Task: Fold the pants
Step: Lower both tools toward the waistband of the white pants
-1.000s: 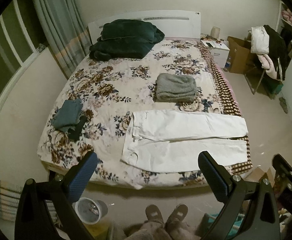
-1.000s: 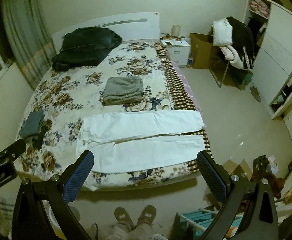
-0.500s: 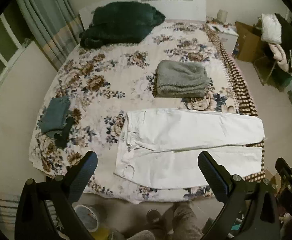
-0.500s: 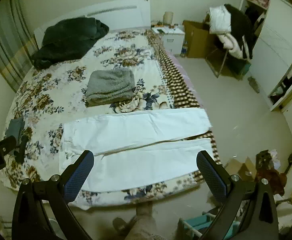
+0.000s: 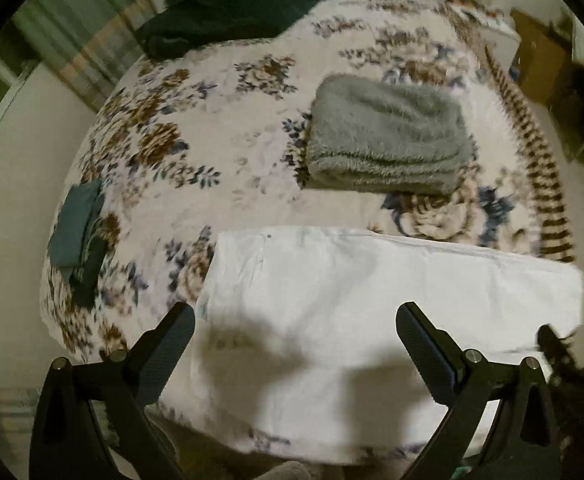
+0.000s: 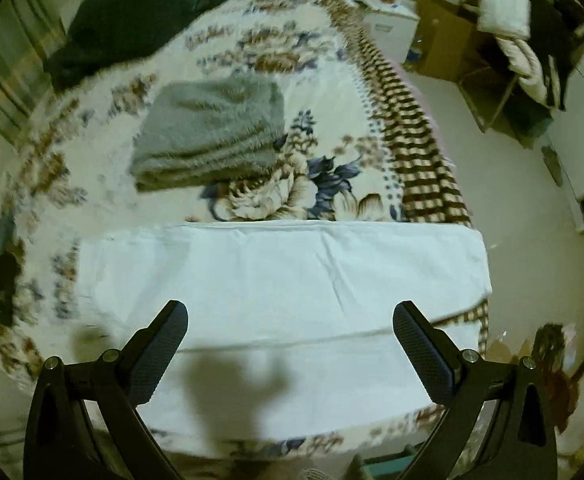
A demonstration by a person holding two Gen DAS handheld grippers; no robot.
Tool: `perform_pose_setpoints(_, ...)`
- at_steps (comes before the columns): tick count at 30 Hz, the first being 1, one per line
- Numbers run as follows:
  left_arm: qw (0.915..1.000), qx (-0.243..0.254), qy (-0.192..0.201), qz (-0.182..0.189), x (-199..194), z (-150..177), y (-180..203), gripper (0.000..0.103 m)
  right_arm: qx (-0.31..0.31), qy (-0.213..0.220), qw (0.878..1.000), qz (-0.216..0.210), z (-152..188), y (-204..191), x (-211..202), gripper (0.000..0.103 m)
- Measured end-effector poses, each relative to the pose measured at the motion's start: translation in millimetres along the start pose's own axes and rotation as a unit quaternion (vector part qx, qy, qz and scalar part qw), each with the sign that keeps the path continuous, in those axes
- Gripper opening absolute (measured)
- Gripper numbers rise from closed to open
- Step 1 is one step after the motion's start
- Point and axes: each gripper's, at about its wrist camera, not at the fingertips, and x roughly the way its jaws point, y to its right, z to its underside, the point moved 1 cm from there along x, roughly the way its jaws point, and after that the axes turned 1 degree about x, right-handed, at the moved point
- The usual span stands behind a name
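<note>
Both cameras ride on handheld grippers above the near edge of the bed (image 5: 228, 184), looking forward and steeply down along their fingers; each sees its own spread fingers at the bottom of its fisheye circle; both sit close over the pants (image 5: 372, 300), which fill the lower middle; the left view hangs nearer the waistband end, with the bed's left side and a curtain (image 5: 76, 40) at its edge; the right view hangs nearer the leg ends (image 6: 464, 264), taking in floor and a chair (image 6: 508, 52) on the right; both share the pants (image 6: 292, 280), the grey blanket (image 5: 388, 136) (image 6: 212, 128) and the dark pile (image 5: 244, 0) (image 6: 132, 16) beyond; both are motion-blurred.
</note>
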Motion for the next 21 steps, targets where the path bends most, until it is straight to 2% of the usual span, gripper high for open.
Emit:
perform_pose_setpoints(3,0.9990,0.035,-0.010,-0.025,58.8,-15.6,17.2,0.103,-0.025,-0.024,0.999,0.012,-20.6,-3.0,73.4,0.103)
perform_pose_setpoints(8,0.9959,0.074,-0.037,-0.038,146.5,-37.6,35.4,0.103,-0.058,-0.068,0.995,0.048,-22.0,14.7,162.6,0.103)
perform_pose_setpoints(10,0.9944,0.088,-0.041,-0.042,171.3,-45.0,44.6,0.103,-0.064,-0.092,0.991,0.066,-24.2,28.9,202.4,0.103)
perform_pose_setpoints(13,0.9913,0.113,-0.057,-0.036,203.0,-53.3,62.1,0.103,-0.073,-0.123,0.987,0.079,-13.9,46.1,237.6,0.103)
perform_pose_setpoints(16,0.9852,0.152,-0.069,-0.037,227.9,-58.5,86.3,0.103,-0.089,-0.158,0.979,0.092,-11.5,56.9,278.5,0.103)
perform_pose_setpoints(21,0.9655,0.242,-0.086,-0.041,265.4,-58.3,126.9,0.103,-0.137,-0.174,0.971,0.091,-16.5,47.1,322.7,0.103)
